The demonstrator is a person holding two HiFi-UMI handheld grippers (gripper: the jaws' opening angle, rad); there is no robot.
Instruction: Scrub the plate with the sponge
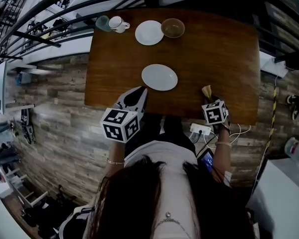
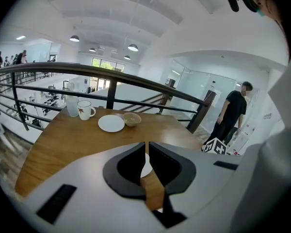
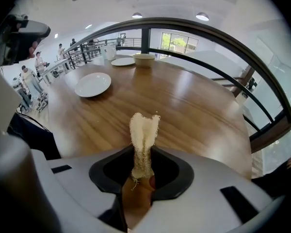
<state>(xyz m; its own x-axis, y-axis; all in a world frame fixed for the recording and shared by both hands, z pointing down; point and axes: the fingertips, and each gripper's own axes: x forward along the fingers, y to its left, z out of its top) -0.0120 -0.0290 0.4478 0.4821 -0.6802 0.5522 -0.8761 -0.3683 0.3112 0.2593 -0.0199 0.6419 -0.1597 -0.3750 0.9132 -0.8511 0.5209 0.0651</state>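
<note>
Left gripper [image 1: 142, 90], jaws closed and empty, is hovering over the brown wooden table's [image 1: 219, 49] near edge, pointing at the round white plate [image 1: 159, 77]. Right gripper [image 3: 143, 155] is pinching the pale fibrous sponge [image 3: 144, 130] upright by the near right corner, well apart from the plate, which is lying bare.

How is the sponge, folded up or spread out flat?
Folded. The right gripper pinches the sponge, and its two halves press together past the jaws.

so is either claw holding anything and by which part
The right claw is shut on the sponge, pinching one end; the rest sticks out past the tips. The left claw is shut and empty.
</note>
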